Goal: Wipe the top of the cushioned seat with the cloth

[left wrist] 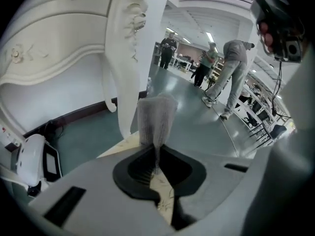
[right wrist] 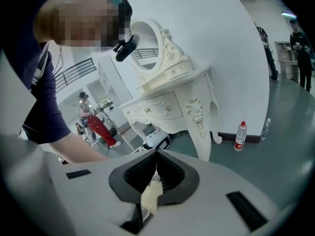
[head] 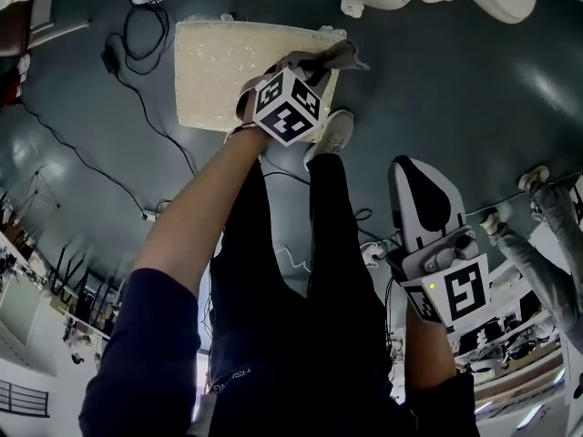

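The cushioned seat (head: 219, 66) has a cream, patterned top and stands on the dark floor ahead of me. My left gripper (head: 319, 64) reaches over the seat's right front corner, shut on a grey knitted cloth (head: 339, 57). In the left gripper view the cloth (left wrist: 155, 117) sticks up from the shut jaws, with a strip of the seat (left wrist: 165, 198) showing below. My right gripper (head: 412, 169) hangs low at the right, away from the seat. In the right gripper view its jaws (right wrist: 156, 171) are shut with nothing held between them.
A white carved dressing table (right wrist: 170, 100) stands just past the seat; its leg (left wrist: 129, 58) rises close by. Black cables (head: 137, 48) trail on the floor at the left. My shoe (head: 333, 135) is beside the seat. A water bottle (right wrist: 240, 135) stands by the wall. Other people (left wrist: 234, 75) are farther off.
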